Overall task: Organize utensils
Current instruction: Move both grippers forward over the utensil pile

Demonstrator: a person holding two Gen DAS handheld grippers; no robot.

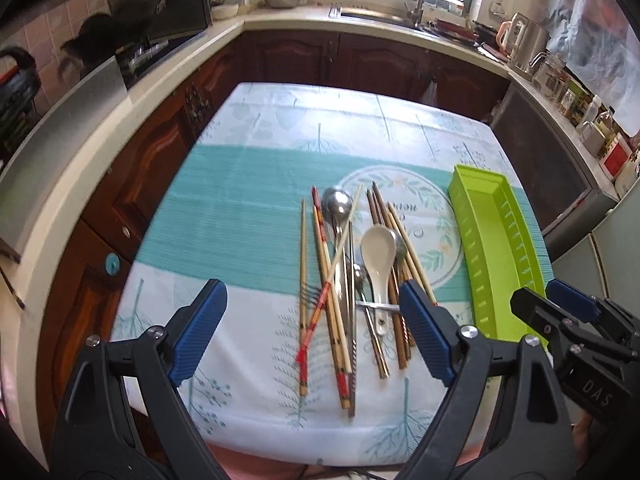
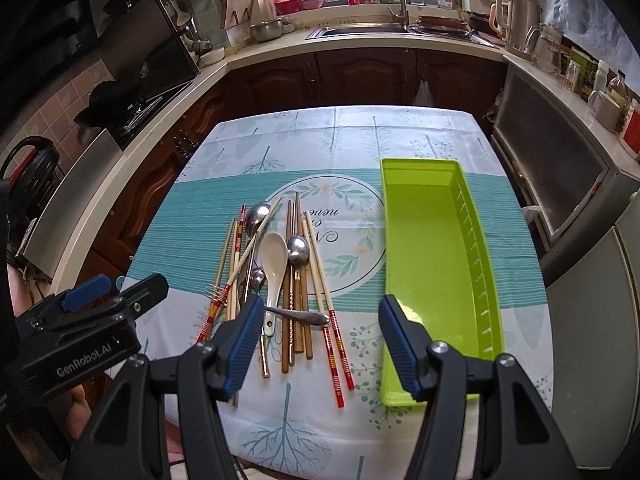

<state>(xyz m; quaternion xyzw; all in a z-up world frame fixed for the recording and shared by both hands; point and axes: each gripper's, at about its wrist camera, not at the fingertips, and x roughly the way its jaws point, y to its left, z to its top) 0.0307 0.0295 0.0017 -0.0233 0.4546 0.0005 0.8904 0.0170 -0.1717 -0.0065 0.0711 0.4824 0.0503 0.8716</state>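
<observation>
A loose pile of utensils lies mid-table: several wooden chopsticks [image 1: 322,264] [image 2: 320,280], a white ceramic spoon [image 1: 377,252] [image 2: 274,264], metal spoons [image 1: 337,204] [image 2: 298,249] and a fork [image 1: 310,294]. Beside the pile on its right stands a long lime-green tray [image 1: 496,240] [image 2: 430,264] with nothing in it. My left gripper [image 1: 312,300] hovers open above the near end of the pile. Also open, my right gripper [image 2: 322,316] hangs over the gap between pile and tray. Each gripper shows at the edge of the other's view: the right gripper [image 1: 560,312], the left gripper [image 2: 116,292].
The table carries a teal and white leaf-print cloth [image 1: 248,200] [image 2: 224,208]. Dark wooden cabinets and a pale counter [image 1: 160,76] ring it, with a sink [image 2: 360,32] at the back and a stove [image 2: 132,108] on the left. A grey appliance [image 2: 560,184] stands close on the right.
</observation>
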